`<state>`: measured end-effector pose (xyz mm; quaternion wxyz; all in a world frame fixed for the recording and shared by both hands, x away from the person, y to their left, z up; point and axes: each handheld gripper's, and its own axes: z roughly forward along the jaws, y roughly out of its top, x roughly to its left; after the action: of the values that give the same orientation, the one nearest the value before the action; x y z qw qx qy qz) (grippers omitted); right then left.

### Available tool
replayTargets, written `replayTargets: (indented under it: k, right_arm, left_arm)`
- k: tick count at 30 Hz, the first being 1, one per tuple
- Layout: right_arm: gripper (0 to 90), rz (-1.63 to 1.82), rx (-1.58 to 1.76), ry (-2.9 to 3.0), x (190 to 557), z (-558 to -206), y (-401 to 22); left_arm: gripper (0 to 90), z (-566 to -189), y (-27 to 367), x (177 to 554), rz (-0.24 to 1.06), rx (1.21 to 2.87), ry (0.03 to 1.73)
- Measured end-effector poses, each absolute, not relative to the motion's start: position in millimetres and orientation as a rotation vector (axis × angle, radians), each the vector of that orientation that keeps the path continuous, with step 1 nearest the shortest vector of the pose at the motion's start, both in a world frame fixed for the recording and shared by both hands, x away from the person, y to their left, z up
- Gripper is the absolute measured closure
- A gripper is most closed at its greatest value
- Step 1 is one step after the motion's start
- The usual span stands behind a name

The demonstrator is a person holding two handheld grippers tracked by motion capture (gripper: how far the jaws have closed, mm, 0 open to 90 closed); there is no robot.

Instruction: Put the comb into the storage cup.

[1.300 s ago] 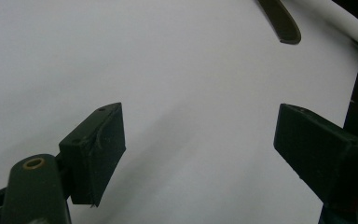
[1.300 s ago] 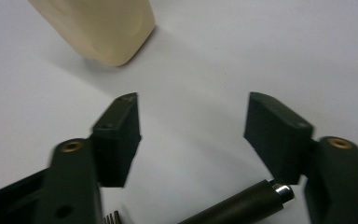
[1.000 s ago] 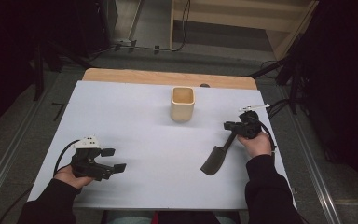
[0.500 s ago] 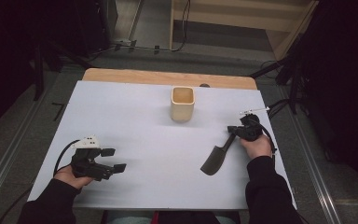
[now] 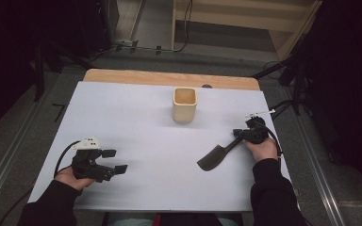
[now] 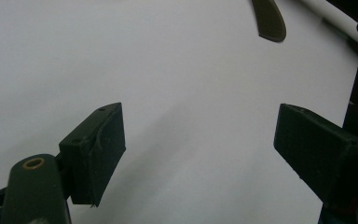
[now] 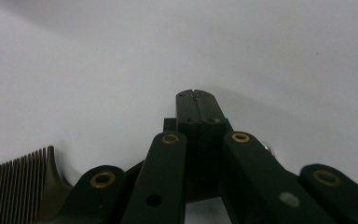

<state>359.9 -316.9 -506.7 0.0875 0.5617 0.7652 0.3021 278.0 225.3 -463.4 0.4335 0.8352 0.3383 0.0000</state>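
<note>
Right gripper (image 7: pixel 196 95) jaws pinched fully together on the comb (image 5: pixel 215 157) handle, comb lying on the table (image 5: pixel 136 122) near-right of the cup (image 5: pixel 184 104). Left gripper (image 5: pixel 114 161) jaws wide, empty, far left of cup. Risk: thin handle pivots or slips when lifted.

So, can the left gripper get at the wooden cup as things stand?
Probably yes. The left gripper has open, empty jaws, and bare white table lies between it and the wooden cup. The comb and right gripper sit off to the side.
</note>
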Motion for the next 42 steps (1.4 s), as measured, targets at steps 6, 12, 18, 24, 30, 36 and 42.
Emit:
replayTargets:
  k: [6,12,18,24,30,36,42]
  right_arm:
    - [87.6,0.886,1.665,2.297,355,-507,-319]
    - [87.6,0.893,1.666,2.299,348,-507,-323]
    - [87.5,0.877,1.67,2.32,341,-506,-326]
    - [87.6,0.869,1.697,2.334,335,-504,-329]
    - [87.6,0.865,1.692,2.354,329,-504,-327]
    - [87.6,0.862,1.673,2.376,323,-504,-326]
    - [87.6,0.857,1.67,2.39,318,-503,-323]
  left_arm:
    - [17.0,-463,226,279,0.0,2.082,0.842]
    - [17.0,-463,226,279,0.001,2.083,0.843]
    - [17.0,-463,226,279,0.002,2.072,0.845]
    - [17.0,-463,227,279,0.005,2.07,0.845]
    - [17.0,-463,227,279,0.006,2.071,0.844]
    - [17.0,-462,227,279,0.009,2.065,0.851]
    - [17.0,-462,227,279,0.009,2.071,0.844]
